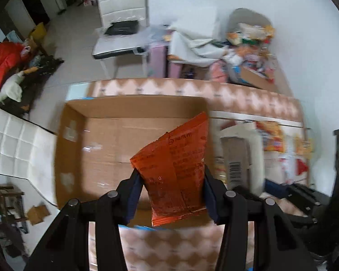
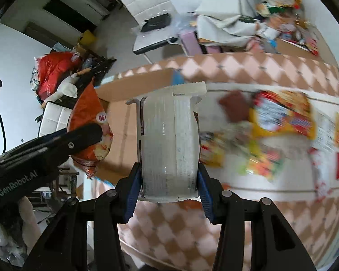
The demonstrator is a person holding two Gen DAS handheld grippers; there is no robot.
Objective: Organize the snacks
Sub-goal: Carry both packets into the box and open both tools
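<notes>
While I hold both arms above the worktop (image 1: pixel 248 94), my left hand-held gripper (image 1: pixel 170 180) is clamped on an orange snack bag (image 1: pixel 174 169), its blue pads pressing the bag's sides. The bag hangs over an open cardboard box (image 1: pixel 115 140), whose floor looks bare from the left wrist view. In the right wrist view the same bag (image 2: pixel 88 122) shows at the left, pinched by that gripper's black finger, in front of the box wall (image 2: pixel 133 85).

My right hand-held gripper (image 2: pixel 169 178) is closed on a pale, silvery white packet (image 2: pixel 167 144), held upright with its crimped top edge pointing away from me. Its print is too blurred to read, so I cannot say what snack it is.

To the right of the box, on the checked pink and white cloth (image 2: pixel 237 67) of the worktop, lies a loose spread of snack packets, among them a yellow and red bag (image 2: pixel 284 115) and a dark brown one (image 2: pixel 234 108). Beyond the worktop stands a white chair (image 1: pixel 122 18) with a black item on its seat, and further right a second box heaped with more packets (image 1: pixel 257 67).
</notes>
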